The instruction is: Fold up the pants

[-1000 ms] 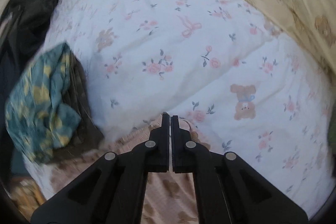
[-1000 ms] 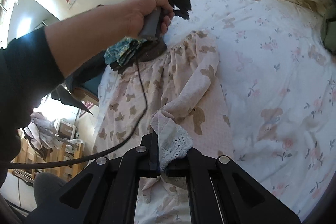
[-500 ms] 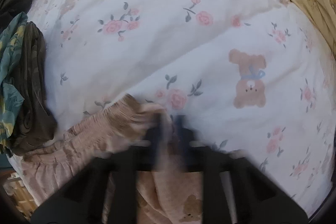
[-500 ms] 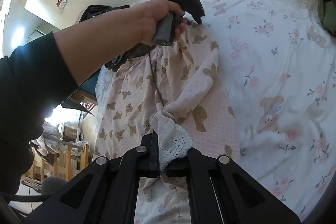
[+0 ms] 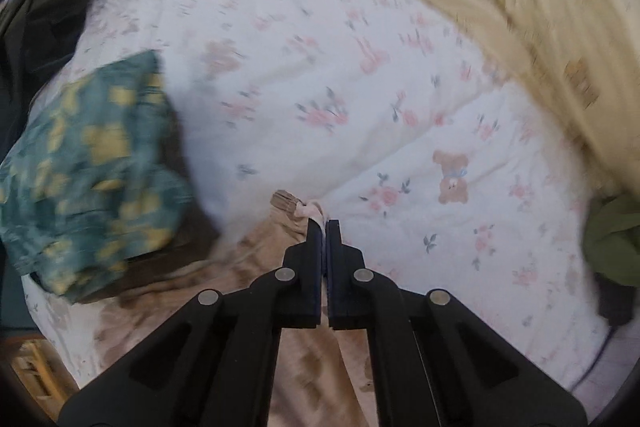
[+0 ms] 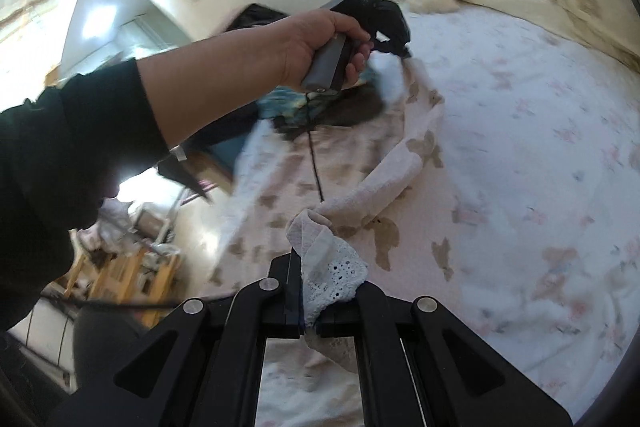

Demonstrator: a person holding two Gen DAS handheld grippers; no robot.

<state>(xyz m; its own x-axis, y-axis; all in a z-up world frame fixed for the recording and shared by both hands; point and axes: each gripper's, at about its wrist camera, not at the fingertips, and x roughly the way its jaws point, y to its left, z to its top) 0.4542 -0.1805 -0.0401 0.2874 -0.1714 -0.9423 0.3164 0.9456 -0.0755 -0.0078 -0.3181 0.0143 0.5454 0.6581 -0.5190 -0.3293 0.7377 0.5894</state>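
1. Left wrist view: your left gripper (image 5: 324,223) has its jaws pinched together on the pants (image 5: 280,231) edge at 12 o'clock, over the bed (image 5: 304,59); teal cloth (image 5: 88,163) lies at 9 o'clock.
2. Right wrist view: your right gripper (image 6: 316,267) jaws clamp the pants' lace hem (image 6: 332,275); your left hand (image 6: 316,43) is at 12 o'clock.

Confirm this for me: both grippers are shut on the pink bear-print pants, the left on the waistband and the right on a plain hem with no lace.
Not quite. The right gripper is shut on a cuff trimmed with white eyelet lace, as the right wrist view shows. The rest holds: the left gripper is shut on the waistband edge of the pants.
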